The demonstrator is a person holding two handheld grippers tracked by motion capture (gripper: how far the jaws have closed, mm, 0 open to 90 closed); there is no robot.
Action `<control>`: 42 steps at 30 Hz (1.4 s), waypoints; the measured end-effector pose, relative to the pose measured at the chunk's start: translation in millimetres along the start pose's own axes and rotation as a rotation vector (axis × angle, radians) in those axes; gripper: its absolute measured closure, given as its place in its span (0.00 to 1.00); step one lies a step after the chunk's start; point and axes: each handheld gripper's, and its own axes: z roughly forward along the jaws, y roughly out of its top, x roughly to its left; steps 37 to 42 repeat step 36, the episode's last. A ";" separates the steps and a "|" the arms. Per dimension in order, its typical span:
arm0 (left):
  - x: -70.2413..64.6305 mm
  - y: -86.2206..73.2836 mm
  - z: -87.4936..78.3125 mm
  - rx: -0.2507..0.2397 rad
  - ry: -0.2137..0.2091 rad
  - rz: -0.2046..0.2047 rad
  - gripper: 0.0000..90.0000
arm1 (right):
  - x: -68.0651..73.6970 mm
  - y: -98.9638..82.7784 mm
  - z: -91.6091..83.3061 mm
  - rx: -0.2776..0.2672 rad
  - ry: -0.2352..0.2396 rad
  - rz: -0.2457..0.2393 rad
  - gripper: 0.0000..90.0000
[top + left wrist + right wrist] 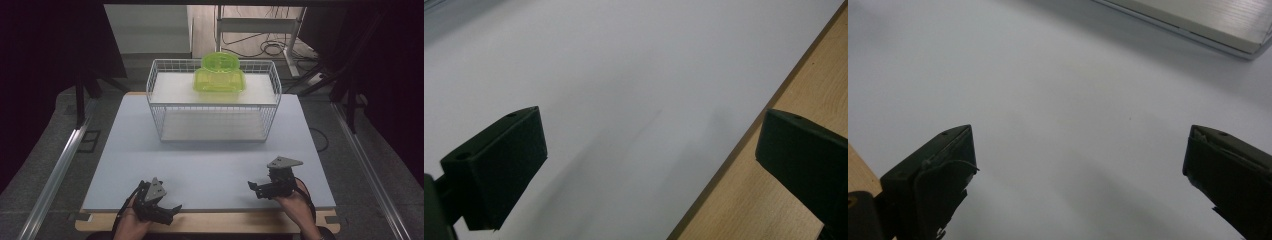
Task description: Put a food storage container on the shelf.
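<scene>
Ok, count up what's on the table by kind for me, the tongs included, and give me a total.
Hand-held tongs: 2, the left tongs and the right tongs, both open and holding nothing.
White wire basket: 1.
Green plastic container, on the board that lies across the basket's top: 1.
Total: 4.

Readable text: none in any view.
Translucent lime-green plastic container (219, 73) (far centre, in the white wire basket (160, 107)): no label legible.
Pale grey table mat (210, 170): blank.
Wooden table edge (804, 90): unmarked.
</scene>
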 end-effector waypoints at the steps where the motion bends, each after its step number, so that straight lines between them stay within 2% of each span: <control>1: 0.0 0.0 0.0 0.000 0.000 0.000 0.00 | -0.5 -1.1 -0.2 0.004 -0.002 -0.003 0.01; 19: 0.2 -0.4 1.0 0.011 -0.001 0.003 0.00 | -2.2 -17.7 2.2 0.049 -0.007 0.000 0.00; 33: -0.1 -0.5 1.6 0.017 0.001 0.007 0.00 | -1.3 -27.7 9.6 0.116 -0.005 0.004 0.00; 42: 0.4 0.0 1.4 0.014 0.000 0.001 0.00 | -1.7 -27.7 10.0 0.118 -0.008 0.005 0.00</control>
